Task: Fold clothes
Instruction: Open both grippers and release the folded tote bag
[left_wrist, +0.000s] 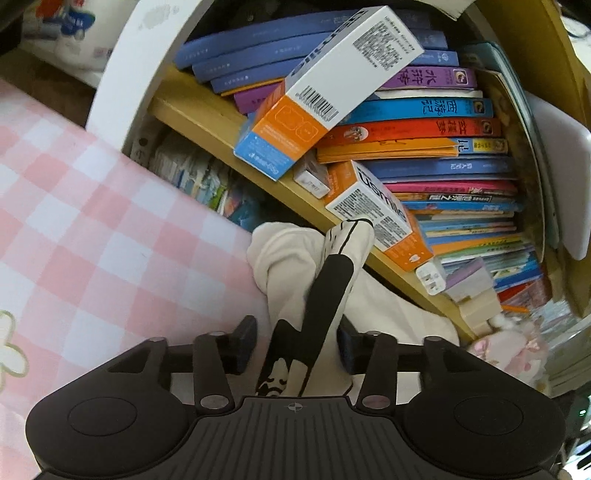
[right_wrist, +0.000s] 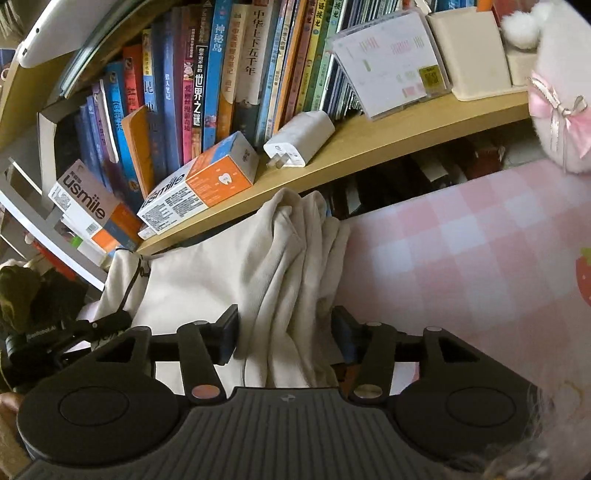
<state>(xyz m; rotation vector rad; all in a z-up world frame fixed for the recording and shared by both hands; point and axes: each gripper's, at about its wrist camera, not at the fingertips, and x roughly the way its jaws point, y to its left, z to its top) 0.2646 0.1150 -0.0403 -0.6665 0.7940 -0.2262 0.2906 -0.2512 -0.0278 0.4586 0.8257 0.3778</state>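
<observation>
A cream garment (left_wrist: 280, 254) with a black printed band is bunched up on the pink checked cover (left_wrist: 92, 240), against the bookshelf. A fold of it runs between the fingers of my left gripper (left_wrist: 297, 343). The jaws stand apart and a gap shows beside the left pad, so the cloth lies loose. In the right wrist view the same garment (right_wrist: 207, 280) spreads leftward, and a hanging pleated fold passes through my right gripper (right_wrist: 284, 336). Those jaws also stand wide, with the pads beside the cloth and not pinching it.
A wooden shelf (right_wrist: 369, 144) packed with books (right_wrist: 207, 74) runs just behind the garment. On it lie orange and white usmile boxes (right_wrist: 199, 184) and a white charger (right_wrist: 299, 142). A pink-bowed plush toy (right_wrist: 554, 122) sits at the right. Pink checked cover (right_wrist: 461, 258) spreads to the right.
</observation>
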